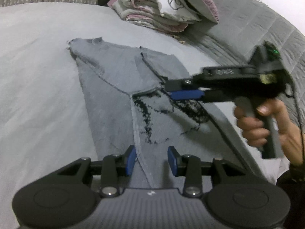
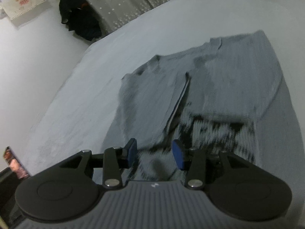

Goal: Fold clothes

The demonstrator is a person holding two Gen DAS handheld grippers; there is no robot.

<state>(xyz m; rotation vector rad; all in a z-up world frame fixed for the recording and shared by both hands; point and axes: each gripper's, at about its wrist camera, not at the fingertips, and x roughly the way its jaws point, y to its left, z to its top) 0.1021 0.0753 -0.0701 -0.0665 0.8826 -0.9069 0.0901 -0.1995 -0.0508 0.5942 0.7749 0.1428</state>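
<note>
Left tool (image 1: 152,157) low over the near end of the grey sweater (image 1: 114,80), blue pads (image 1: 131,159) spread apart, with a folded edge of the knit running up between them; whether the pads press the fabric cannot be told, and nothing appears pinched. Right tool (image 2: 156,155) likewise parted, hovering above the sweater's (image 2: 228,80) black-patterned lower part, nothing clamped between its pads (image 2: 178,156). Seen from the left wrist, the right tool (image 1: 185,90) reaching in from the right side over the black pattern, gripped at its handle by a hand (image 1: 255,126).

Sweater spread flat on a pale grey bed (image 1: 38,76), both sleeves folded inward across the body, meeting near the middle above the black pattern. Collar end pointing away from both tools.

Beyond the sweater, a stack of folded bedding (image 1: 162,9) in white and pink at the far end of the bed. From the right wrist view, a dark garment (image 2: 80,17) hanging near a star-patterned curtain (image 2: 124,2) past the bed's edge. Right wrist picture blurred.
</note>
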